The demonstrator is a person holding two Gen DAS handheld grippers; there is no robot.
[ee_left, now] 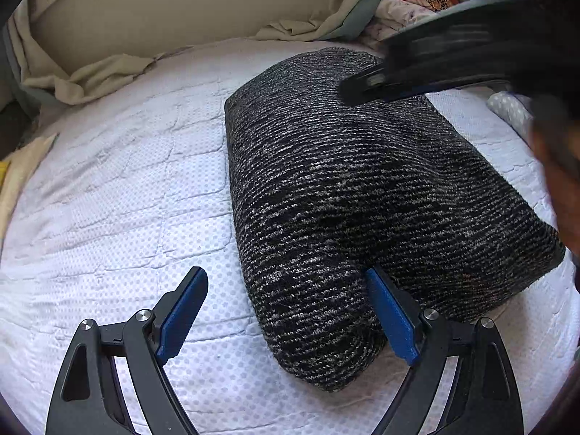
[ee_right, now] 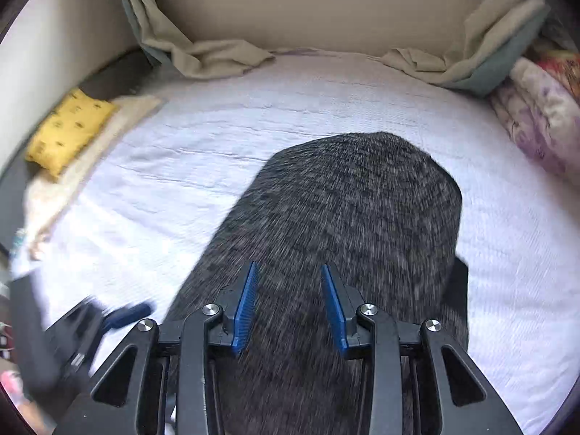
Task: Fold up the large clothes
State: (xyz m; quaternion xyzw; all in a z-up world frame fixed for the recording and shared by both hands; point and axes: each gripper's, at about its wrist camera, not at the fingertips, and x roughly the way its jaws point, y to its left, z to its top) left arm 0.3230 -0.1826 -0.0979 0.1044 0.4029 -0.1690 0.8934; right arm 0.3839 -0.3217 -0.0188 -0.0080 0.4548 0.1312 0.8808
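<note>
A black-and-grey knitted sweater lies folded into a thick oblong bundle on the white quilted bed. My left gripper is open, its jaws astride the bundle's near left corner, holding nothing. My right gripper shows blurred above the bundle's far end in the left wrist view. In the right wrist view the right gripper is open above the sweater, empty. The left gripper appears blurred at the lower left there.
Beige sheets are bunched along the headboard. A floral bedding pile lies at the right edge of the bed. A yellow cushion sits at the left edge.
</note>
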